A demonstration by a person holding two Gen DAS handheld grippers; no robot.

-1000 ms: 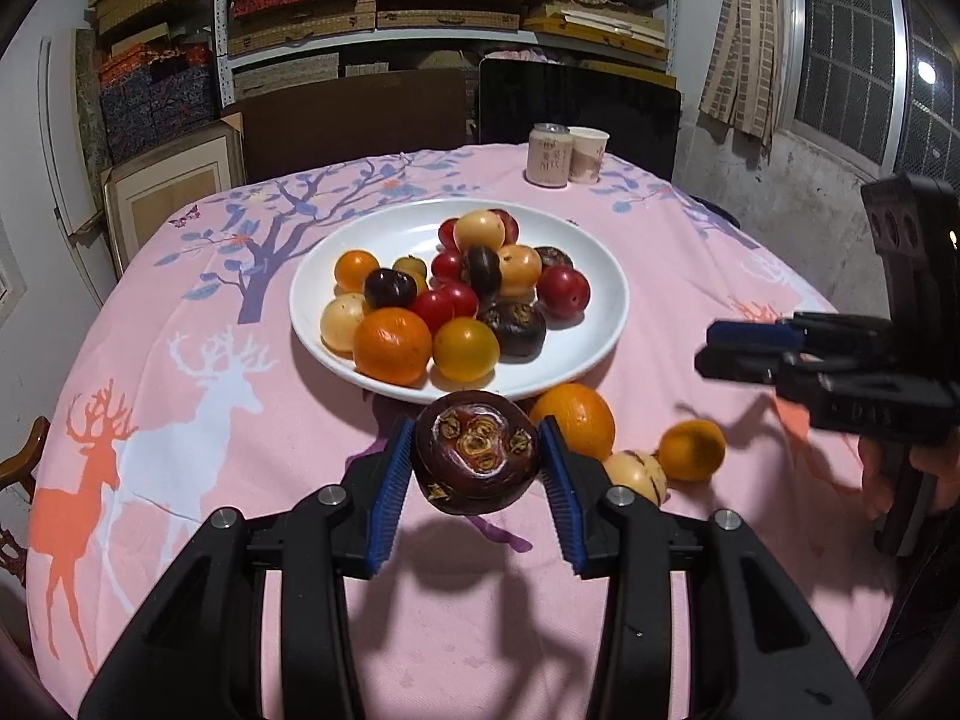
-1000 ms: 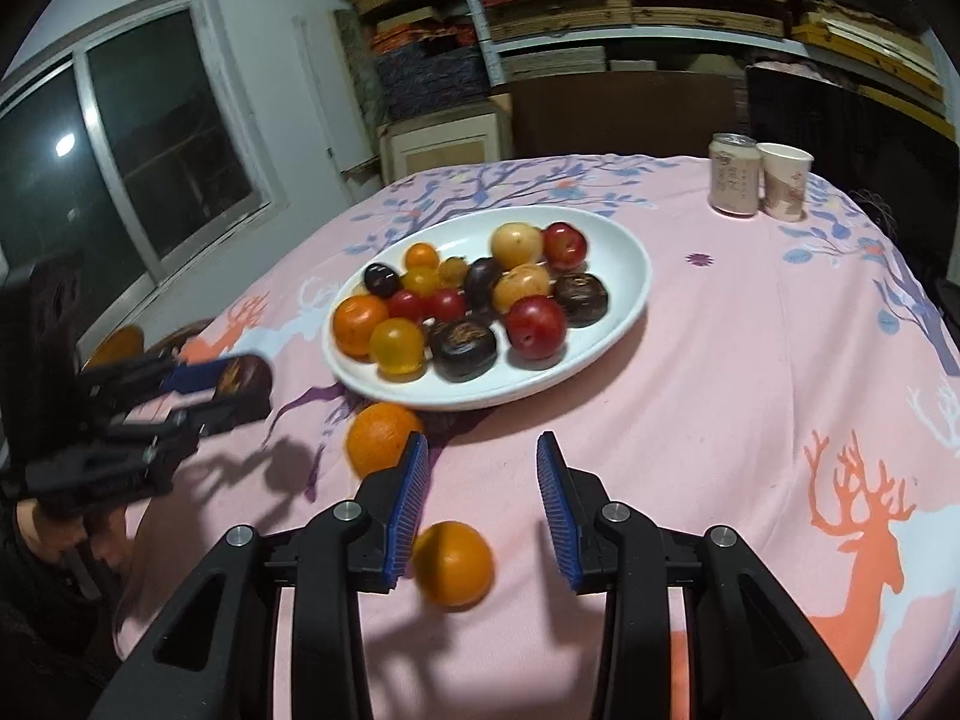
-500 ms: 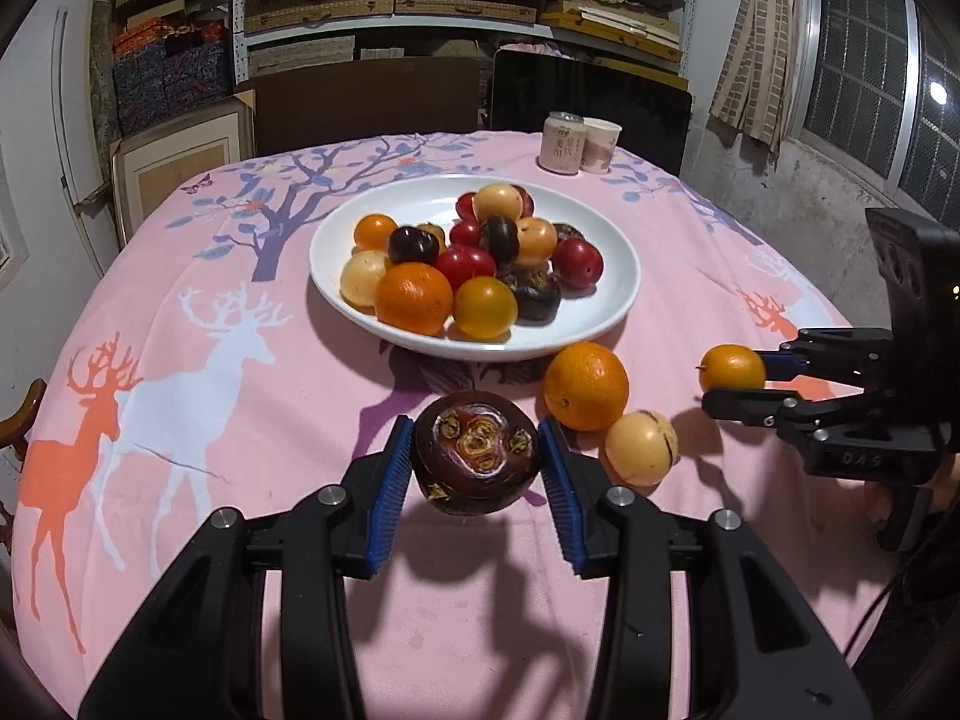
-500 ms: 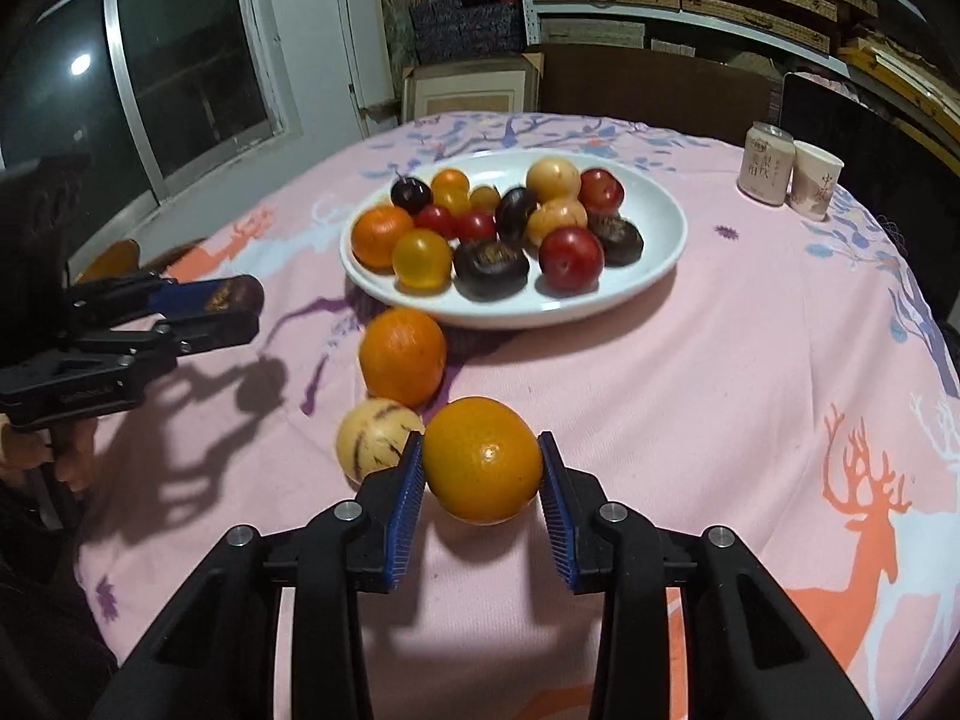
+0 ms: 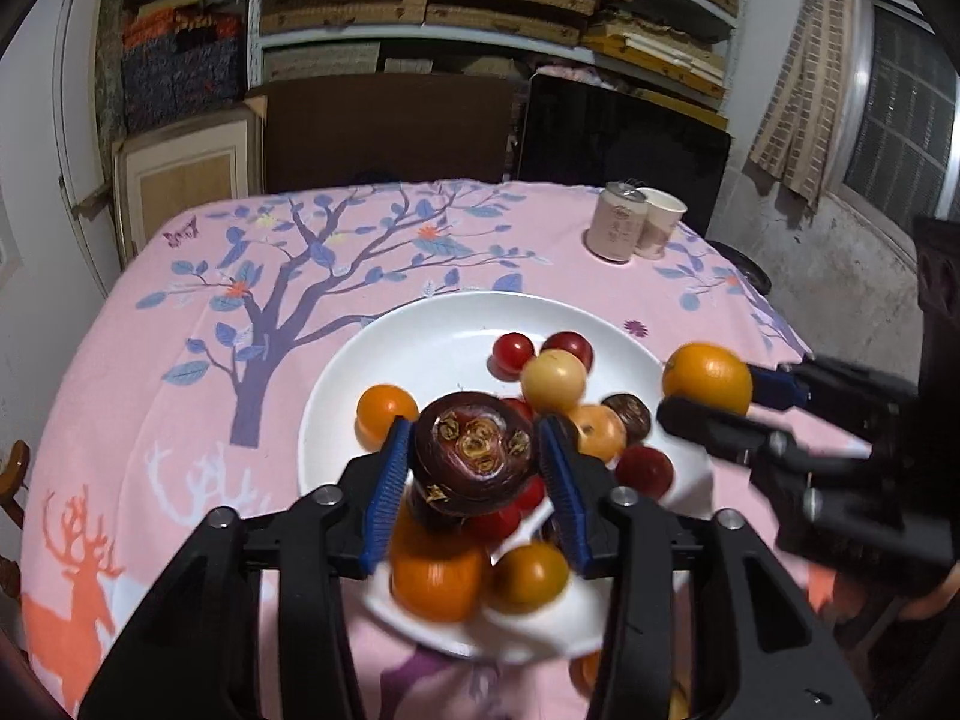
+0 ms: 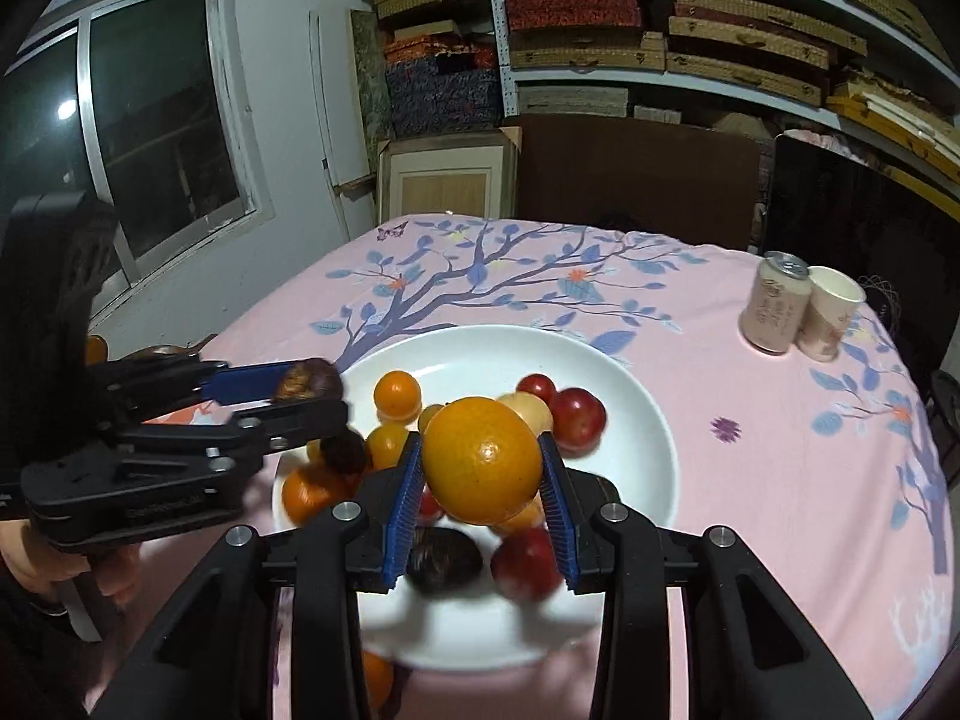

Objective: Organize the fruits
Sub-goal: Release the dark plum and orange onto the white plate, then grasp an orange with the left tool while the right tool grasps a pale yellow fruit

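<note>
White porcelain now lies under both grippers: the plate (image 5: 432, 330), seen well ahead of them a second ago, has been reached. A dark mangosteen (image 5: 474, 456) sits between the blue pads of the left gripper (image 5: 474, 468); an orange (image 6: 483, 459) sits between those of the right gripper (image 6: 480, 474). Both sets of jaws have just been opening, and a thin gap seems to show beside each fruit, so the drop is judged to be under way, though it cannot be told for sure whether the pads have let go. Two more fruits are thus nearly added to the pile, and at least one orange fruit (image 6: 375, 678) is left on the pink tablecloth (image 5: 180, 360) below the near rim.

Bare plate is seen only at the far side; the near half is crowded. The two grippers are close together, so room for withdrawal is judged tight. The can (image 5: 618, 228) and paper cup (image 5: 657, 222) stand well apart.
</note>
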